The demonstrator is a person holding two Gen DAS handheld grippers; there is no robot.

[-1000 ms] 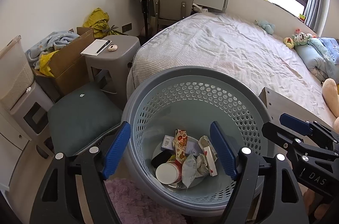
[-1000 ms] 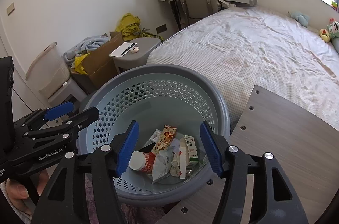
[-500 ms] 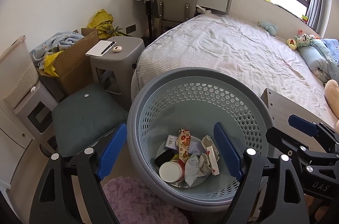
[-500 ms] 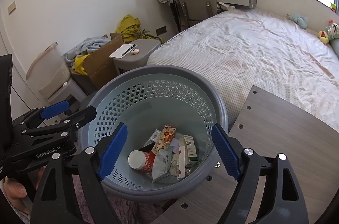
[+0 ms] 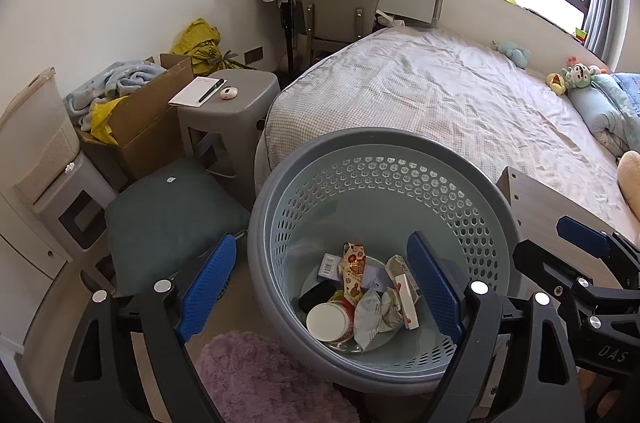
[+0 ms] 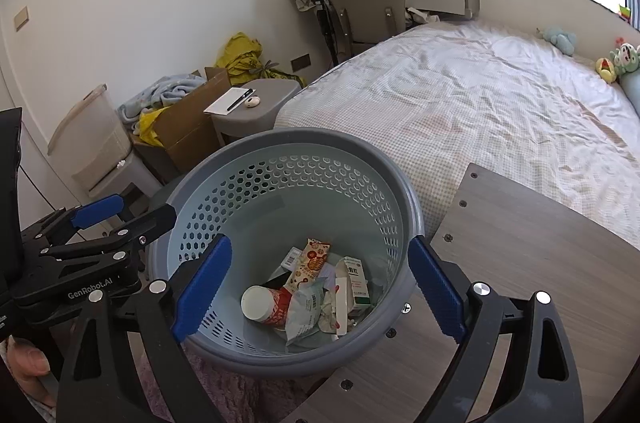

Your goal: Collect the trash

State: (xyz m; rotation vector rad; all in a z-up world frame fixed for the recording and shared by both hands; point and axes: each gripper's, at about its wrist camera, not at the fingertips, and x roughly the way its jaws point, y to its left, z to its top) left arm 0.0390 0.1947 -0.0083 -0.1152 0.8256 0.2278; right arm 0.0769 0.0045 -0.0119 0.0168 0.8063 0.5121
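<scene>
A grey-blue perforated basket point(image 5: 360, 139) stands on the floor between both grippers. At its bottom lie a paper cup point(image 5: 326, 321), a red snack wrapper point(image 5: 352, 271), a crumpled bag point(image 5: 372, 315) and a small carton point(image 5: 404, 283). My left gripper point(image 5: 320, 243) hovers over the basket's near left rim, jaws opening, nothing between them. My right gripper point(image 6: 320, 243) hangs above the basket point(image 6: 296, 135) too, jaws opening and empty. The cup point(image 6: 260, 303), wrapper point(image 6: 312, 263) and carton point(image 6: 356, 279) show below it.
A wooden table point(image 6: 540, 243) abuts the basket on the right, with a bed point(image 5: 440, 103) behind. To the left are a dark cushion point(image 5: 168, 211), a grey stool point(image 5: 228, 103) and a cardboard box point(image 5: 152, 127). A pink rug point(image 5: 256, 375) lies in front.
Both grippers' jaws have spread wider, the right one much more. The trash in the basket has not shifted.
</scene>
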